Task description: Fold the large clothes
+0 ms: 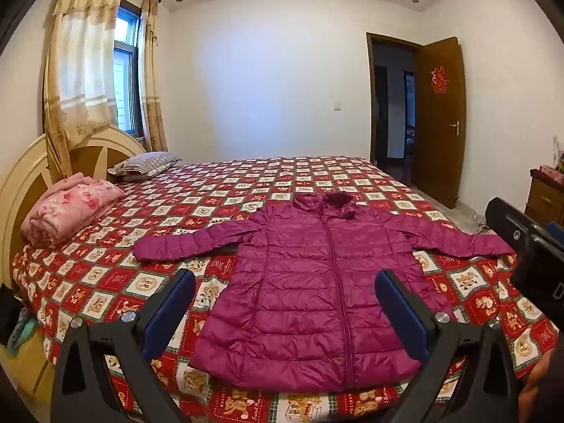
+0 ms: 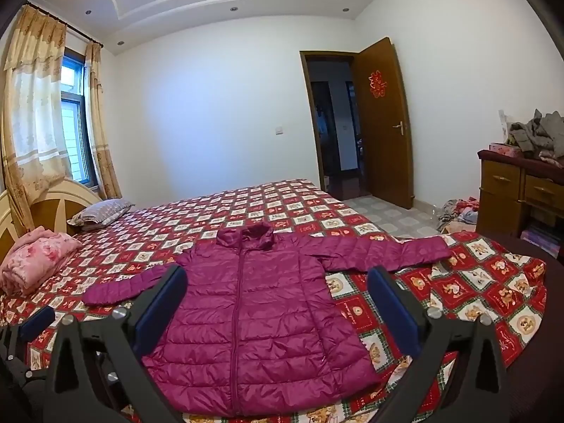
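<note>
A: Big bed (image 1: 317,176) fills the room, red checked cover, door (image 2: 382,120) ajar beyond.
B: Magenta jacket (image 1: 310,292) flat on it, sleeves spread. Left gripper (image 1: 285,313) and right gripper (image 2: 276,303) hover tilted downward, jaws wide, empty.

Striped pillow (image 1: 146,165), pink folded quilt (image 1: 67,211), open wooden door (image 2: 382,123).

Soft daylight from the window (image 1: 125,70) at left; sharp centre, fisheye-bent edges, dark vignetted corners.
</note>
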A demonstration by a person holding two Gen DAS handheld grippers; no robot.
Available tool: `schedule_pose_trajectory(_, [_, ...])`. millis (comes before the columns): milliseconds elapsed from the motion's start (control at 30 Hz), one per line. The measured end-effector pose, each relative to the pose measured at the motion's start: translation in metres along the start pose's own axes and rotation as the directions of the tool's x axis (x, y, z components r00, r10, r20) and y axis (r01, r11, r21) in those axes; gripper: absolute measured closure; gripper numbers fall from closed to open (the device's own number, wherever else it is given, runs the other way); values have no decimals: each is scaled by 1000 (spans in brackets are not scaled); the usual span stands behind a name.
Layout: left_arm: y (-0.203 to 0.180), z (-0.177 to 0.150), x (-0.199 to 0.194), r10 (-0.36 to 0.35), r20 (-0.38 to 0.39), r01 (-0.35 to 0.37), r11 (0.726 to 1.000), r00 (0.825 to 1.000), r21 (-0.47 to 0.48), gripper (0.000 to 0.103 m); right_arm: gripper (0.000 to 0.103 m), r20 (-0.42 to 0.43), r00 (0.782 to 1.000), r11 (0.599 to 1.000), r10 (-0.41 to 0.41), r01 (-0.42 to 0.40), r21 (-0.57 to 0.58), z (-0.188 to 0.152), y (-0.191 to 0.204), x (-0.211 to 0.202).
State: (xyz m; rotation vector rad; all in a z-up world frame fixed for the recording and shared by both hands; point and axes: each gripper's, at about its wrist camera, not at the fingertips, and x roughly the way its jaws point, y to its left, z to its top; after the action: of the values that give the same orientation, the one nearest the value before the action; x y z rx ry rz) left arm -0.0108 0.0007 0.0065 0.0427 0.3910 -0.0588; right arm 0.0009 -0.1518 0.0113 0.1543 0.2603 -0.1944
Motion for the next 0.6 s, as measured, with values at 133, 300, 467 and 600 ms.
schedule_pose_trajectory(133, [0, 2, -5, 16, 26, -16, 1000, 1000, 1, 1, 0, 7, 1000, 1000, -4, 4, 3, 0, 1, 0])
schedule_pose_trajectory(300, [-2, 2, -3, 16, 17, -16, 1000, 1000, 9, 1, 0, 2, 1000, 1000, 0, 0, 2, 1, -2, -1])
schedule_pose_trajectory(467, [-2, 2, -3, 12, 14, -12, 1000, 1000, 5, 1, 0, 1, 1000, 1000, -1, 1, 2, 1, -2, -3])
schedule_pose_trajectory(600, [-1, 1, -4, 10, 16, -10, 1000, 1000, 6, 1, 0, 4, 1000, 1000, -2, 2, 3, 2, 0, -3])
